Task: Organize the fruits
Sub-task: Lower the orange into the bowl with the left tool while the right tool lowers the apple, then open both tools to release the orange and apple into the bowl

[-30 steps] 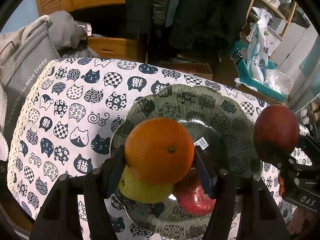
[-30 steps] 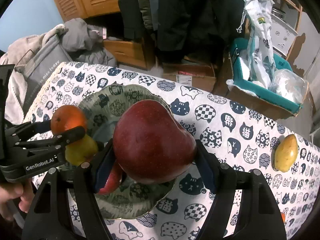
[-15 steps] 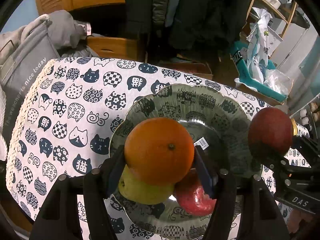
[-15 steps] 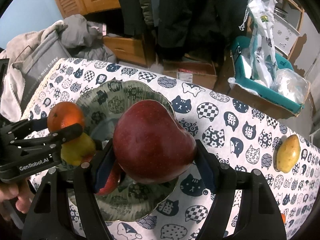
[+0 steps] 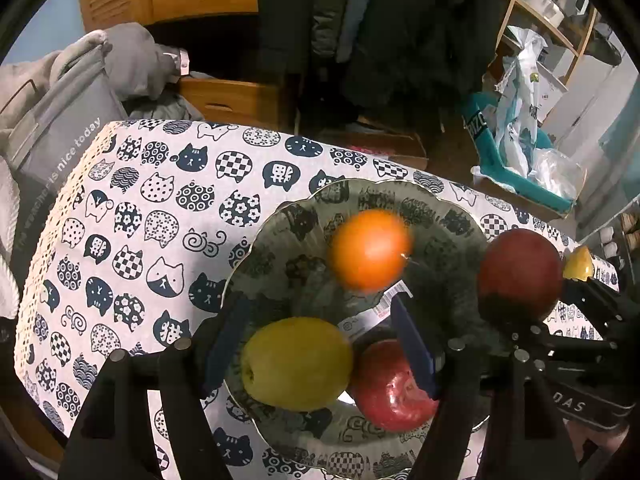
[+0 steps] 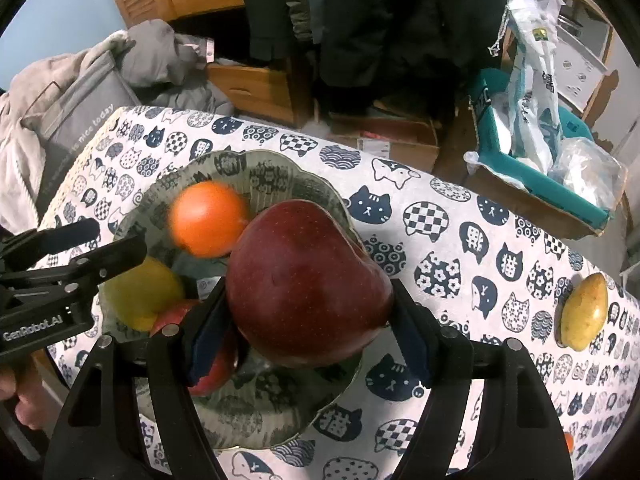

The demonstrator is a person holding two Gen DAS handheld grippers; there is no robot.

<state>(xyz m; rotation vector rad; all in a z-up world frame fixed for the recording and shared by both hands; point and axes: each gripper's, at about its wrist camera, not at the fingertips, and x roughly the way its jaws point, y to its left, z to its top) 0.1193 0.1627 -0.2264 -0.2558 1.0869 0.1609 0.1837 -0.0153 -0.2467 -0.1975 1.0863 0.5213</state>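
Observation:
A patterned plate (image 5: 400, 188) (image 6: 240, 156) sits on the cat-print tablecloth. An orange (image 5: 368, 250) (image 6: 206, 220), blurred, is in the plate's far half, free of any gripper. A yellow-green fruit (image 5: 296, 362) (image 6: 140, 296) and a red apple (image 5: 390, 388) (image 6: 208, 364) lie in its near half. My left gripper (image 5: 320, 316) (image 6: 80, 248) hovers over them, its jaws opening, with nothing pressed between the pads. My right gripper (image 6: 308, 308) (image 5: 560, 320) is shut on a dark red fruit (image 6: 308, 280) (image 5: 520, 272) above the plate's right rim.
A yellow pear-shaped fruit (image 6: 584, 312) (image 5: 578, 266) lies on the cloth at the far right. Beyond the table's far edge are a teal box (image 6: 532, 176) with plastic bags, a grey bag (image 5: 60, 136), wooden drawers and hanging coats. A hand (image 6: 16, 396) holds the left gripper.
The left gripper has let go of the orange, which has dropped away from its jaws toward the plate's far side. The right gripper still holds the dark red fruit and has barely moved.

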